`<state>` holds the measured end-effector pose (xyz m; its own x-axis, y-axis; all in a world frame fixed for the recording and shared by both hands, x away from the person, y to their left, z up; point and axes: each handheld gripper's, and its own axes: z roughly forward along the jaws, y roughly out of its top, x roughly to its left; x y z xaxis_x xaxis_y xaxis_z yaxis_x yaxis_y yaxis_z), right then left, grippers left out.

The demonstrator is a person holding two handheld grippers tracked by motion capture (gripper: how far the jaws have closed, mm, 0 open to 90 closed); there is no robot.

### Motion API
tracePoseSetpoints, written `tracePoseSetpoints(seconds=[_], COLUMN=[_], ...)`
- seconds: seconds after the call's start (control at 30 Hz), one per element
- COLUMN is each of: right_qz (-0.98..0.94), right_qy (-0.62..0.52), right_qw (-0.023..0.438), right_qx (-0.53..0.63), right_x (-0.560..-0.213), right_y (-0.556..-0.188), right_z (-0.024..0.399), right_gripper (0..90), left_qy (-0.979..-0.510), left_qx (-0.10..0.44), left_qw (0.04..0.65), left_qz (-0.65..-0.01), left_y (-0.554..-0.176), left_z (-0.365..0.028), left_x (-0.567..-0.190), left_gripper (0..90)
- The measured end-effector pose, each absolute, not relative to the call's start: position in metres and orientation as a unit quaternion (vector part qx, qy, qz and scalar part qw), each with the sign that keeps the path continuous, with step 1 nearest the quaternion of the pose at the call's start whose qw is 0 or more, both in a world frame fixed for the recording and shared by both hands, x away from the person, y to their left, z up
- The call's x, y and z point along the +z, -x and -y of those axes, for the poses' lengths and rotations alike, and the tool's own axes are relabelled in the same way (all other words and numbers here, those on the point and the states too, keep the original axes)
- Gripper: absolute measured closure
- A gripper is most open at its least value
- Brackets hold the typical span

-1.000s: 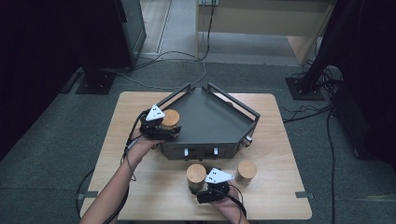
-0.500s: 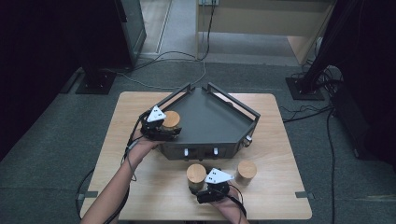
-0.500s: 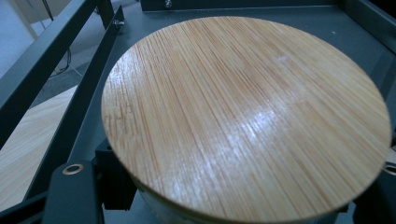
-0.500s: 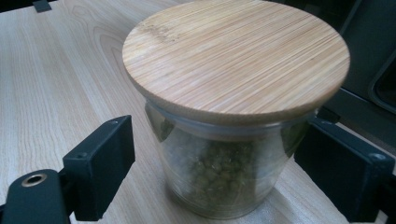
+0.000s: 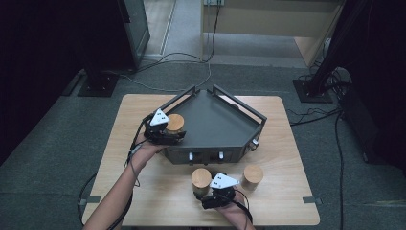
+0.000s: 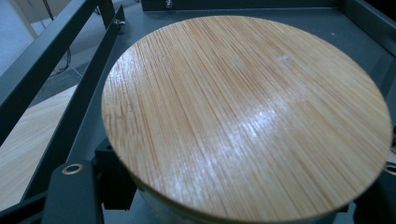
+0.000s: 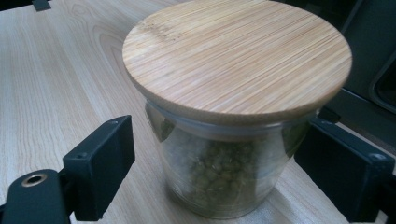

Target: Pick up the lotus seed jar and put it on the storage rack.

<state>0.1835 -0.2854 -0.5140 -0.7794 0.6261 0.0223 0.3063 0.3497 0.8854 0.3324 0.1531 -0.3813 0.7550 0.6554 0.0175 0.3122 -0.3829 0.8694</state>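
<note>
Three jars: all have bamboo lids; they stand from the left part of the tray to the right part of the counter front.
Left claw [image 5: 173, 135]: it is closed on the first jar [image 5: 175, 123], as the left gripper view suggests, where the jaws sit tight at both sides under the lid [image 6: 243, 116].
First jar, place: inside the dark metal tray [image 5: 215, 124], just beside its left rail; I cannot tell if its base already rests on the tray floor.
Right claw [image 5: 207, 191]: its jaws stand wide on both sides of the second jar [image 7: 233, 116], and the pads are apart from the glass.
Second jar, place: on the counter [image 5: 287, 191], just in front of the tray; it holds small green beans.
Third jar [image 5: 252, 175]: near the right claw, on its right, untouched.
Step in hand: I judge that the jars are being loaded into the tray, one placed and one about to be gripped.
Next move: the right claw must close below the lid, on the glass, and then lift over the tray's front wall.
Surface: light wooden counter, smooth.
Room: grey floor with cables, dark stands and curtains around.
</note>
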Motion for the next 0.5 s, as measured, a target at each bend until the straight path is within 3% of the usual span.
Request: tracePoseSetpoints(seconds=[0.5], right_qz=[-0.804], right_qy=[-0.293], right_qw=[0.160], right_qx=[0.492], right_x=[-0.5141], right_y=[-0.1841], right_z=[0.2860], right_gripper=[12.1], left_qy=[-0.808], left_qx=[0.189], left_qw=[0.473], left_qz=[-0.295], left_y=[-0.3237], left_z=[-0.1563], left_x=[-0.3774], left_gripper=[16.6])
